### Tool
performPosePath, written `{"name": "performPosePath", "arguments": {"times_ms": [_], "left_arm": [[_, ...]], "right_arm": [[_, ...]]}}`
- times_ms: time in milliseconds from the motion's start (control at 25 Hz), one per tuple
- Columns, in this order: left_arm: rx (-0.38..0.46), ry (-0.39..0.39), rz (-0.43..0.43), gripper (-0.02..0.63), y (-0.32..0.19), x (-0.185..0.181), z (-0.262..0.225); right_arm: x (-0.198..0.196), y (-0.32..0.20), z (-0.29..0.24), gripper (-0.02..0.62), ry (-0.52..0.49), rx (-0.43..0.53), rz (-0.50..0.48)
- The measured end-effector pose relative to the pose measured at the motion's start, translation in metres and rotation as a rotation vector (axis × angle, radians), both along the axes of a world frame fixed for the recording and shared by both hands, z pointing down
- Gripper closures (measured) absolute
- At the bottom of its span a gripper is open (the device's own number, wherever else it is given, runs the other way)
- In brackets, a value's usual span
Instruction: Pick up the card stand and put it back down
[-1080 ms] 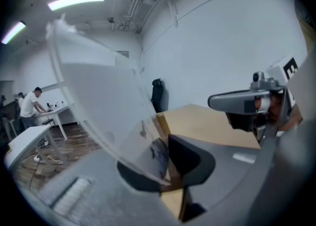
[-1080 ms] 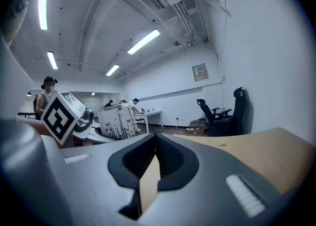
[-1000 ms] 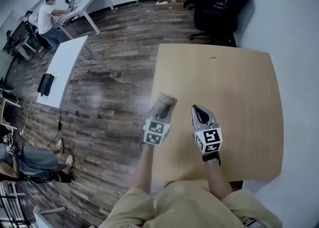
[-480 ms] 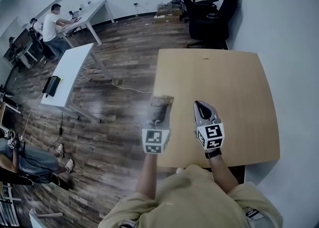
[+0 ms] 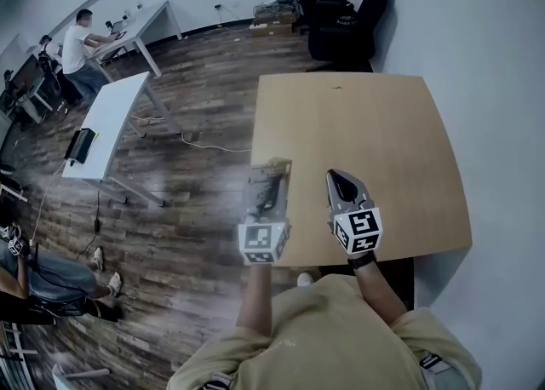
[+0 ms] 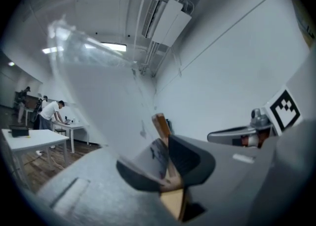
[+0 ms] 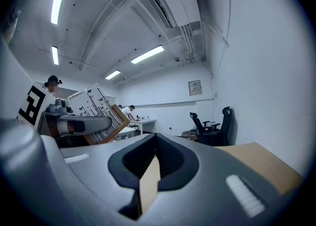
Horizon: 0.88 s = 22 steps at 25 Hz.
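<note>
The card stand [image 5: 267,184], a clear sheet on a wooden base, hangs in the air over the left edge of the wooden table [image 5: 383,141]. My left gripper [image 5: 265,206] is shut on it. In the left gripper view the wooden base [image 6: 161,125] sits pinched between the jaws of the left gripper [image 6: 168,168], and the clear sheet [image 6: 98,96] fills the left side. My right gripper [image 5: 340,180] hovers over the table beside it, shut and empty. In the right gripper view the jaws of the right gripper [image 7: 154,153] meet, and the stand [image 7: 101,114] shows at the left.
Black office chairs [image 5: 341,14] stand beyond the table's far edge. White desks [image 5: 106,116] stand on the wood floor to the left, with a seated person [image 5: 77,43] at the far one. Another person [image 5: 43,282] sits at the lower left.
The stand stays gripped by the left gripper over the table's left edge, drawn slightly nearer to me. The right gripper keeps its place beside it. The head view has shifted.
</note>
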<state>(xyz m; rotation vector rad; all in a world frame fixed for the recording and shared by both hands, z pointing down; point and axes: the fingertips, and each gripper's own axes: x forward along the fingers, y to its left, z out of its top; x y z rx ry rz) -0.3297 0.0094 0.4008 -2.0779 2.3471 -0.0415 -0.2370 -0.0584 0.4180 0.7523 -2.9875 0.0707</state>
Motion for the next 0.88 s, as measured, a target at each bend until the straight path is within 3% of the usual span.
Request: {"name": "performPosePath", "arguments": {"times_ms": [240, 480, 880], "left_arm": [[0.015, 0.047, 0.097, 0.552, -0.023, 0.044, 0.005], [0.002, 0.041, 0.222, 0.552, -0.074, 0.115, 0.001], [-0.119, -0.013, 0.49, 0.554, -0.134, 0.328, 0.012]], "right_arm": [[0.04, -0.003, 0.0, 0.591, 0.015, 0.017, 0.034], [0.12, -0.042, -0.012, 0.591, -0.005, 0.025, 0.159], [0.335, -0.084, -0.006, 0.591, -0.008, -0.042, 0.396]]}}
